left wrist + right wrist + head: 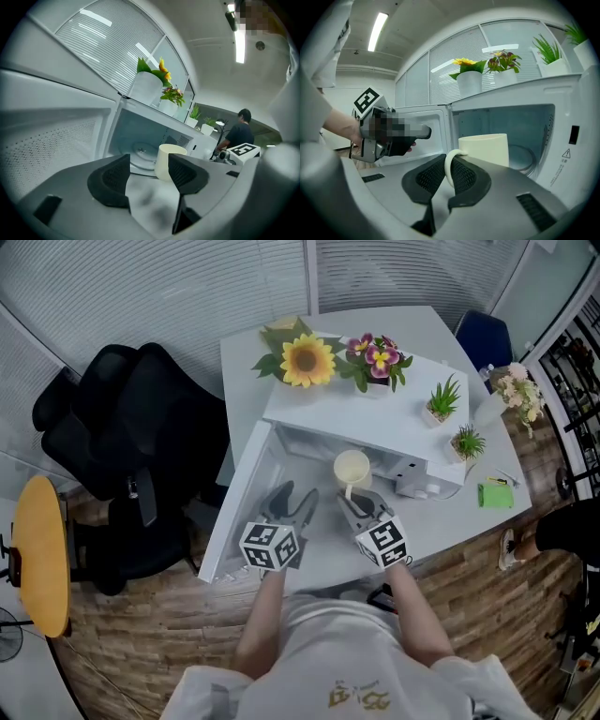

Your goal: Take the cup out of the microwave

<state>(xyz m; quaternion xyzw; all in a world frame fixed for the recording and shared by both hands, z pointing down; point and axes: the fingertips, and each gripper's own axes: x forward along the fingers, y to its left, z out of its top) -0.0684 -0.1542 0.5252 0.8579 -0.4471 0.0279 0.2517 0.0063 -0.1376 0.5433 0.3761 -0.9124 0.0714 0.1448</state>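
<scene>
Nearest, the right tool [447,171] is clenched on the cup's handle [447,165], with the pale loop pinched between its dark pads. Just beside it the left tool [150,171] is released. Its jaws stand wide apart with nothing between them, and the cup shows only past them, ungripped.

Beyond the right pads the cream cup [485,149] hangs upright at the mouth of the microwave [569,140], whose door [239,493] stands swung wide to the left. In the head view the cup seems to sit at or just outside the cavity's front edge, though the steep angle leaves that unsure. Behind it the glass turntable [140,157] lies bare, and potted flowers [305,360] stand on the oven's top.

The step in hand looks like the withdrawal itself. The next move calls for drawing the cup straight back and level, clear of the sill and door, then lowering it onto a free patch of the table [450,517]. Held only by its handle, the cup could swing or tip
</scene>
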